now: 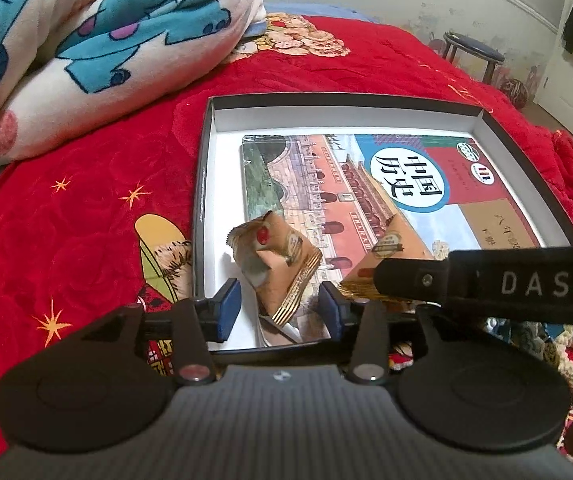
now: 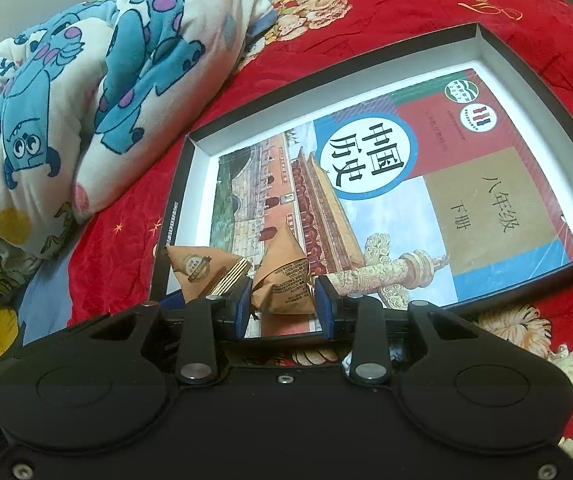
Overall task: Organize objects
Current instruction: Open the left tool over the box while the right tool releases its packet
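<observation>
Left gripper (image 1: 280, 309) is sitting half open, pads clear of the tan triangular wrapped snack packet (image 1: 276, 264) lying between them in the shallow black-walled white box (image 1: 342, 114). Right gripper (image 2: 284, 306) is pinching a second tan triangular packet (image 2: 284, 280) just beyond, over the history textbook (image 2: 386, 184) lining the box.

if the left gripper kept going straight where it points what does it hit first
Probably the brown snack packet lying between the left gripper's open fingers, then the textbook in the box; depth is hard to judge.
</observation>
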Available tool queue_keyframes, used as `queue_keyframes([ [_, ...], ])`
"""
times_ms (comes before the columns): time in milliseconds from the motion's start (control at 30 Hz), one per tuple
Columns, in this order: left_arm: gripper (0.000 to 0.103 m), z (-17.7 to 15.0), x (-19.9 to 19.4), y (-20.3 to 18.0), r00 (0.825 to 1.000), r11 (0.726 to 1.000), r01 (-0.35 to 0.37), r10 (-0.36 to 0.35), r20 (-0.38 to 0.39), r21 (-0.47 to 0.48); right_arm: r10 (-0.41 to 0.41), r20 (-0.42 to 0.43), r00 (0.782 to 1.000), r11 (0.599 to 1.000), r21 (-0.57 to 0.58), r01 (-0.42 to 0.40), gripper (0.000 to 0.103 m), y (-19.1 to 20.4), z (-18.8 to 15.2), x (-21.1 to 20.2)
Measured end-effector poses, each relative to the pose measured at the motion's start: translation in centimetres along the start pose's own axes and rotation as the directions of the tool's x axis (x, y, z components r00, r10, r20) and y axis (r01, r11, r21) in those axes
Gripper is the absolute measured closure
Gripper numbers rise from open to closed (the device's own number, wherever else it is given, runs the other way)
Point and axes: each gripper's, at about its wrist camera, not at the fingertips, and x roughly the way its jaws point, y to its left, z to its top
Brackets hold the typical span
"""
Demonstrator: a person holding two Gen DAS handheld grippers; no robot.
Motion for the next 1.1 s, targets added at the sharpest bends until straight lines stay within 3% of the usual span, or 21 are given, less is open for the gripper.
queue_keyframes([
  [333,0.037,-0.2,-0.2,-0.3,1.0,1.0,-0.001,0.001,0.017,0.01,0.001,-0.012,1.0,1.0,-0.001,-0.001,0.068,-0.1,0.3,0.0],
  [467,0.022,-0.1,-0.9,-0.4,1.0,1.0,0.006,-0.006,0.027,0.005,0.004,-0.003,1.0,1.0,0.0,-0.004,0.064,-0.1,0.3,-0.2],
  [667,0.022,0.3,-1.1,0.3,0.999,0.998,0.046,-0.045,0.004,-0.045,0.013,0.006,1.0,1.0,0.002,-0.013,0.052,0.0,0.5,-1.0],
  [800,0.022,0.2,-1.7,0.2,0.999,0.999,0.043,-0.042,0.011,-0.023,0.024,0.019,1.0,1.0,0.008,-0.024,0.046,0.2,0.7,-1.6],
  [1100,0.02,0.2,-4.0,0.9,0.998,0.999,0.031,-0.029,0.054,-0.033,0.102,0.126,0.987,0.995,-0.011,-0.101,0.032,1.5,0.4,-5.5],
])
